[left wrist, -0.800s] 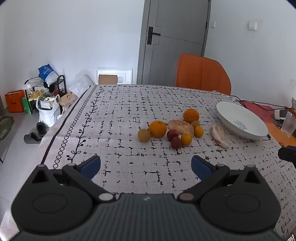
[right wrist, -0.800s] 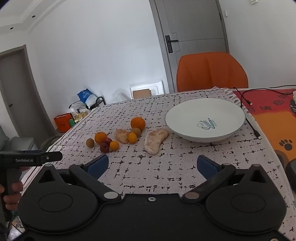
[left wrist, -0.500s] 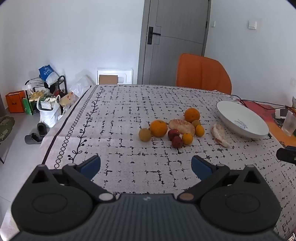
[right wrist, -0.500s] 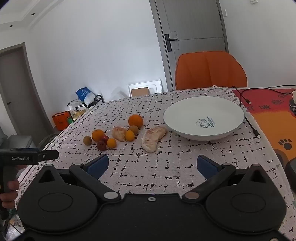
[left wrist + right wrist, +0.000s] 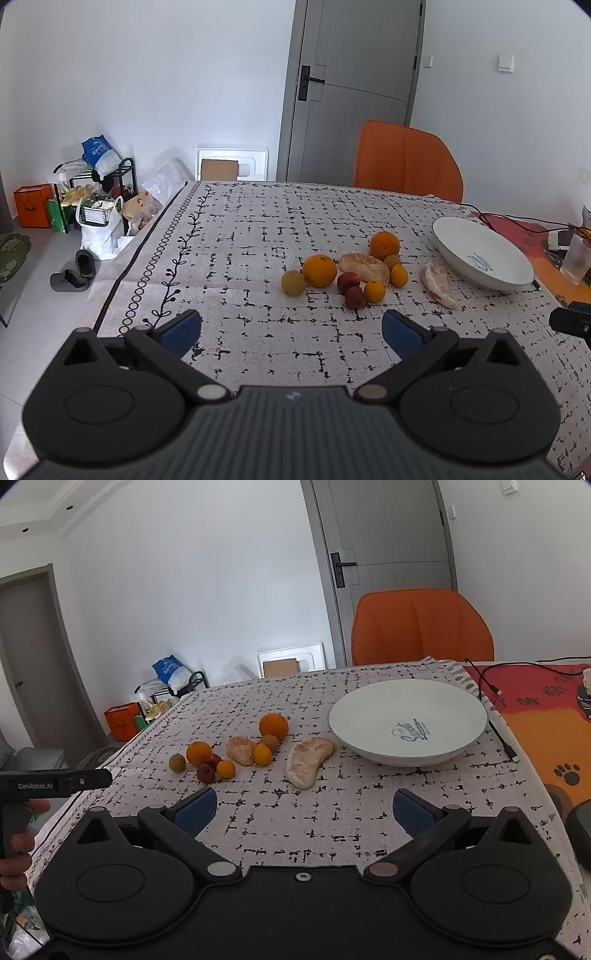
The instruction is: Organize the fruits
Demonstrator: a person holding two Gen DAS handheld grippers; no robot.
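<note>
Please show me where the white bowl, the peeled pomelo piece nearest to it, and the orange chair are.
white bowl (image 5: 354, 734): right wrist view, near rim.
peeled pomelo piece (image 5: 308, 758): right wrist view, middle.
orange chair (image 5: 421, 627): right wrist view, backrest.

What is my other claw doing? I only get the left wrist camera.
Observer: The right claw is wide open and empty, over the tablecloth just short of the peeled pomelo segment.
Operator: Is there another door in the room?
Observer: Yes, a second grey door stands in the wall far to the left of the fruit.
Operator: Who is holding this one?
Observer: A hand grips the black handle of the left claw; it shows at the left edge of the right wrist view.
</note>
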